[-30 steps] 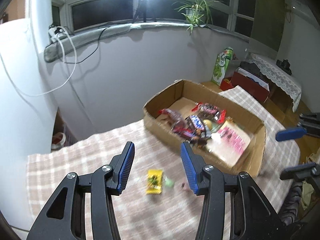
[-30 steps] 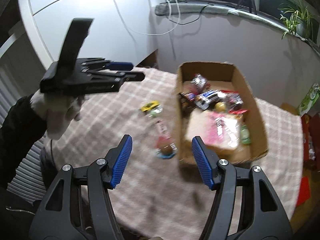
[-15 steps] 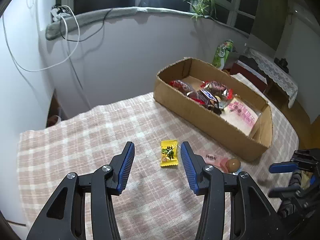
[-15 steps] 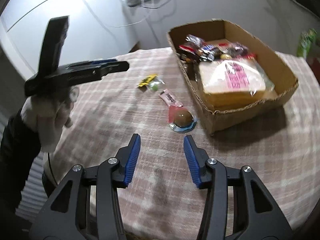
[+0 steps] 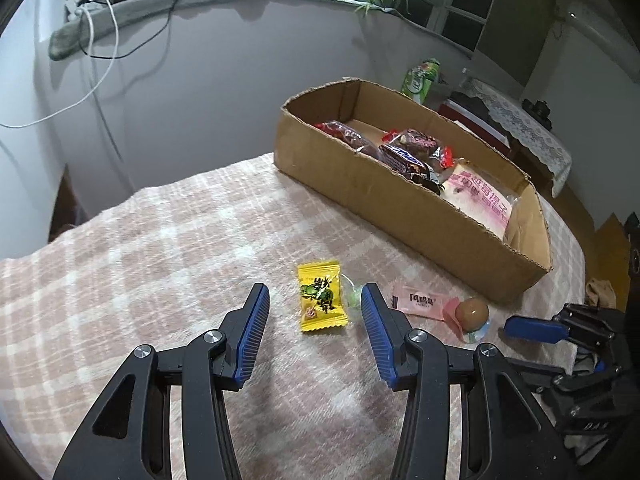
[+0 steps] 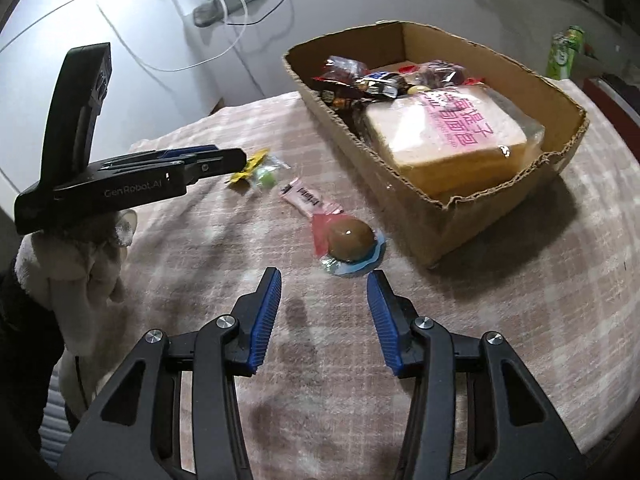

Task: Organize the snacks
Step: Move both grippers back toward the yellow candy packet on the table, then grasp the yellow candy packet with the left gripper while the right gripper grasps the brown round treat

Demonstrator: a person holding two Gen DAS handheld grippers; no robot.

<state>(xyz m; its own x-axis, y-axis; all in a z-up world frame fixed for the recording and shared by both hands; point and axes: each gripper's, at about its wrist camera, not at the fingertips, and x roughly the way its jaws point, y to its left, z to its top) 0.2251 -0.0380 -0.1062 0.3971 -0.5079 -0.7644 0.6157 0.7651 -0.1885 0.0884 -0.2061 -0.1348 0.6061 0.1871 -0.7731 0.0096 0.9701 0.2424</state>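
Left tool (image 5: 315, 312) part-open, empty, over yellow packet (image 5: 321, 303) on desk (image 5: 160, 248) near box (image 5: 400, 200). Right tool (image 6: 324, 300) part-open, empty, short of egg (image 6: 352, 240). Risk: flat packet slips; egg rolls away.

"GenRobot.AI" on left claw (image 6: 236, 156) body; pink Chinese print on bread bag (image 6: 452, 128), illegible.

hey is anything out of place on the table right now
Four snacks lie loose on the cloth outside the box: a yellow packet, a green candy, a pink packet and a wrapped egg.
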